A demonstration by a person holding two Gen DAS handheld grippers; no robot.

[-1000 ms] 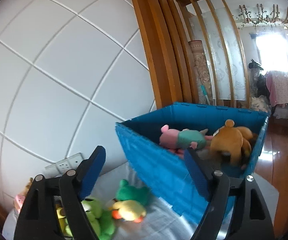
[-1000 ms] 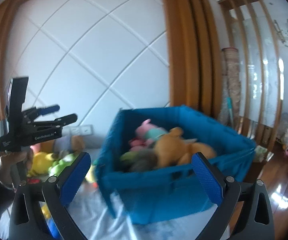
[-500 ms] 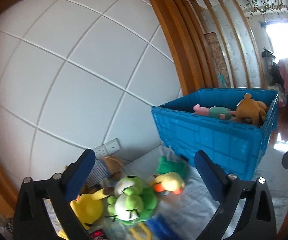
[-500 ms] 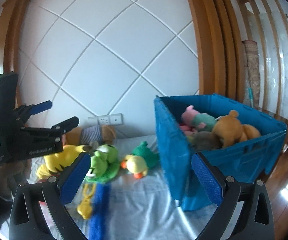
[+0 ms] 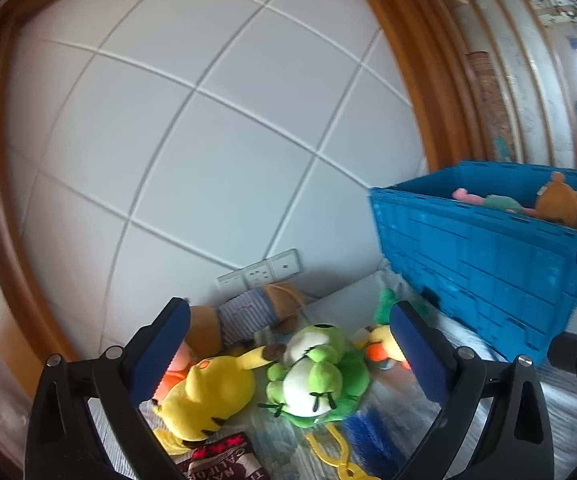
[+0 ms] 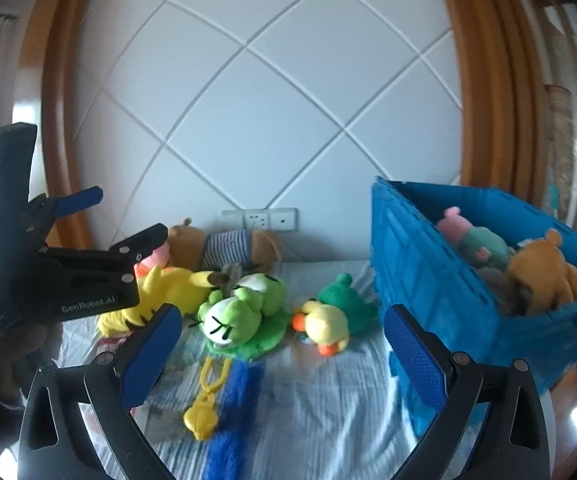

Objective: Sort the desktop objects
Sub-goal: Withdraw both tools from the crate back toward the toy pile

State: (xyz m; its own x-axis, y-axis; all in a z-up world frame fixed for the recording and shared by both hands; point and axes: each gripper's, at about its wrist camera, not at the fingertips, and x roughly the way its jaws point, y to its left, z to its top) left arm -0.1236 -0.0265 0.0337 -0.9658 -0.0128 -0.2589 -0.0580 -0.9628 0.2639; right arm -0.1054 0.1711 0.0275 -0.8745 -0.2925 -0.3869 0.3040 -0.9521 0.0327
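Both my left gripper [image 5: 288, 344] and right gripper [image 6: 278, 344] gape empty beside the blue plastic crate [image 6: 448, 292], over the green frog plush [image 6: 240, 312]

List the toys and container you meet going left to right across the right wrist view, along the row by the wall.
Yellow plush → green frog plush → duck plush with green hat → blue crate, with the pink pig plush and then the brown bear plush inside it.
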